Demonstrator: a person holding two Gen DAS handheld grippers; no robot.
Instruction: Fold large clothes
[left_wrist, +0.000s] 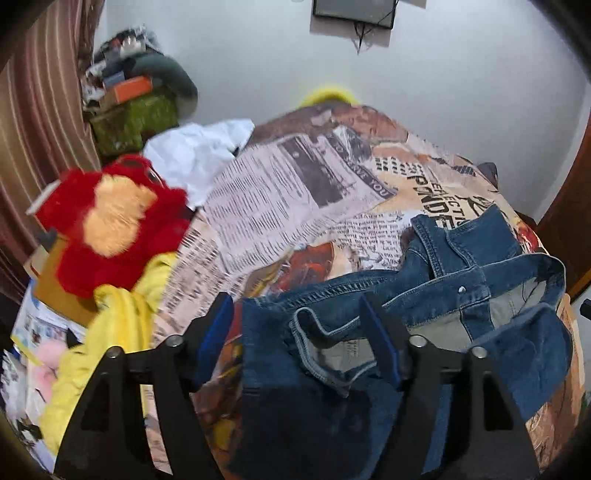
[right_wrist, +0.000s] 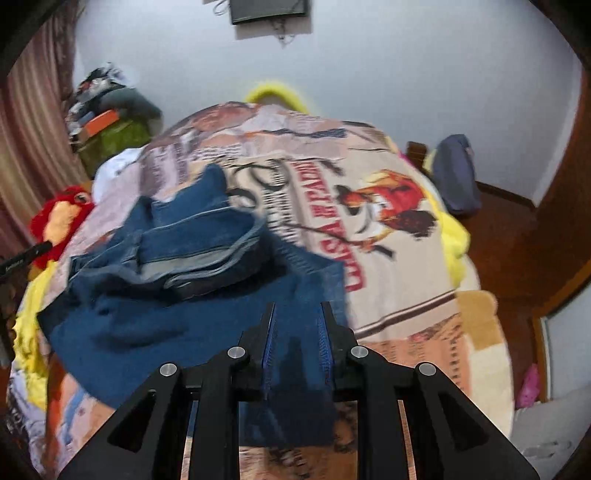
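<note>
A pair of blue jeans (left_wrist: 461, 295) lies crumpled on the printed bedspread (left_wrist: 280, 192). My left gripper (left_wrist: 299, 314) is open, its blue-padded fingers (left_wrist: 218, 325) spread above the waistband end of the jeans. In the right wrist view the jeans (right_wrist: 177, 266) lie bunched at centre left on the bedspread (right_wrist: 399, 258). My right gripper (right_wrist: 297, 314) has its fingers part-way closed with blue denim between the pads; it holds a fold of the jeans.
A red plush toy (left_wrist: 110, 218), yellow cloth (left_wrist: 118, 328) and a white garment (left_wrist: 195, 155) sit at the bed's left side. Clutter boxes (left_wrist: 129, 107) stand by the curtain. A blue bag (right_wrist: 454, 173) and wooden floor (right_wrist: 517, 251) lie right of the bed.
</note>
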